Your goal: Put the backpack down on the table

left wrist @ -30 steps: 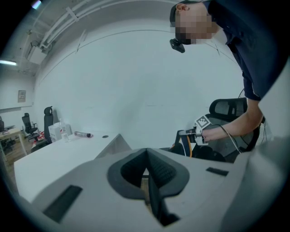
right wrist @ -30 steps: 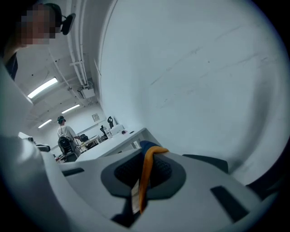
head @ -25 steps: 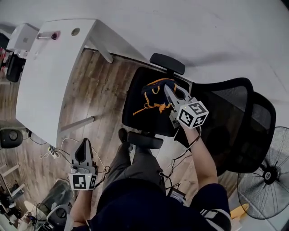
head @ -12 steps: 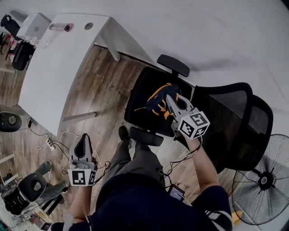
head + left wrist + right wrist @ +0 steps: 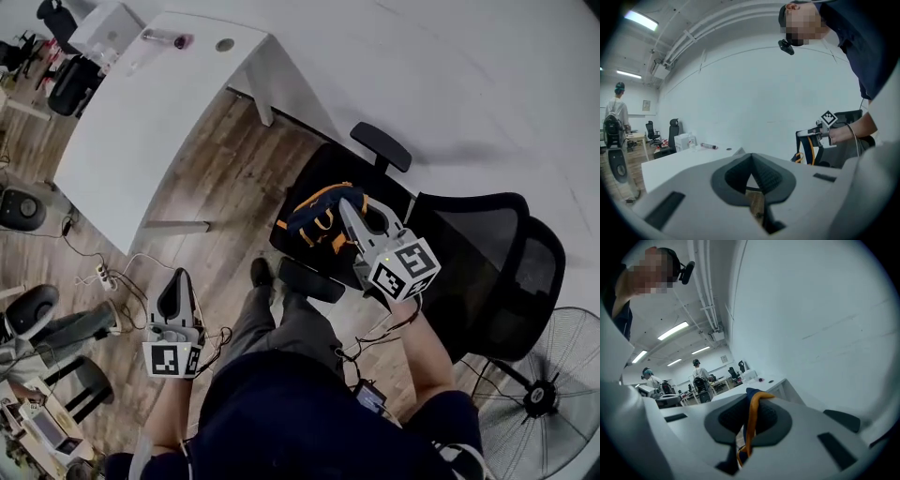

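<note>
A navy backpack (image 5: 317, 221) with orange trim hangs over the front of a black office chair (image 5: 469, 262). My right gripper (image 5: 345, 204) is shut on its orange top strap (image 5: 752, 416), which runs down between the pads. In the left gripper view the backpack (image 5: 809, 151) dangles at the right under that gripper. My left gripper (image 5: 178, 279) hovers low at the left over the wood floor, shut and holding nothing, its pads (image 5: 761, 176) meeting at the tips. The white table (image 5: 141, 131) stands to the upper left, apart from both grippers.
On the table's far end are a white box (image 5: 106, 22), a pen-like thing (image 5: 169, 38) and a round cable hole (image 5: 223, 44). A power strip with cables (image 5: 101, 276) lies on the floor. A floor fan (image 5: 542, 394) stands at the lower right. People stand far off (image 5: 700, 378).
The right gripper has lifted the backpack off the chair seat and carried it toward the seat's front edge. The left gripper has risen a little. The table now fills more of the view.
</note>
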